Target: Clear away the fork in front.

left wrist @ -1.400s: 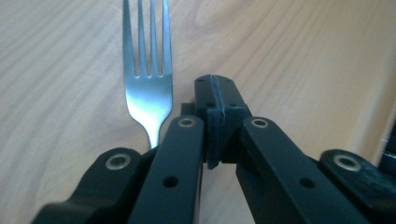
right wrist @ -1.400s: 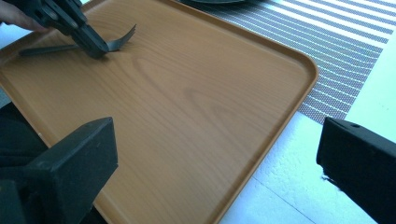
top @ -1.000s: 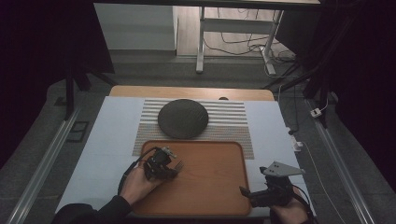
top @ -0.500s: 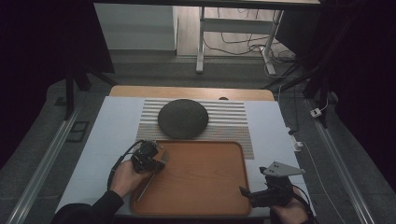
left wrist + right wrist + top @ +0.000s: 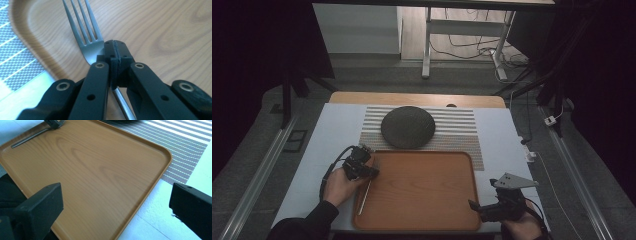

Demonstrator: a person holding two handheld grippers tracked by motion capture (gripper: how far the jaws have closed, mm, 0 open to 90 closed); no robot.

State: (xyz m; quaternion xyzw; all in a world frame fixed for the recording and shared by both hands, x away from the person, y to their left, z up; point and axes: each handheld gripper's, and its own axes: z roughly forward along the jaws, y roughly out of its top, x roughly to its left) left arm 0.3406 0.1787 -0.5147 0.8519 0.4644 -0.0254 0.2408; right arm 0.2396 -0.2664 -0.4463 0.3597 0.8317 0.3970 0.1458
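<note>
A white table (image 5: 327,145) carries a striped placemat (image 5: 462,131) at its middle, and on the far part of that mat sits a dark round plate (image 5: 407,126). Nearer the person lies a wooden tray (image 5: 422,192) with rounded corners, its far edge overlapping the mat and its grain plain in the right gripper view (image 5: 100,177). Beyond the table the floor holds the legs of a white desk frame (image 5: 427,45) and some loose cables (image 5: 472,47). The person's left hand (image 5: 339,186), in a dark sleeve, comes in at the lower left and holds the left gripper (image 5: 371,171) over the tray's left edge, with its black cable (image 5: 329,170) looping out to the side. In the left gripper view the 2 black jaws are pressed together on the neck of a metal fork (image 5: 86,37), just below the 4 tines; the tines point away over the tray's corner, and the handle runs back beneath the jaws. In the high view the fork (image 5: 364,197) lies along the inside of the tray's left rim, handle toward the person. Whether it rests on the wood or is lifted slightly cannot be told. The right hand (image 5: 524,227) holds the right gripper (image 5: 473,205) at the tray's near right corner, a grey 3-cornered plate (image 5: 514,181) on top; in its own view the 2 jaws stand wide apart with nothing between them, above the tray, and the fork's handle (image 5: 30,137) shows far off.
</note>
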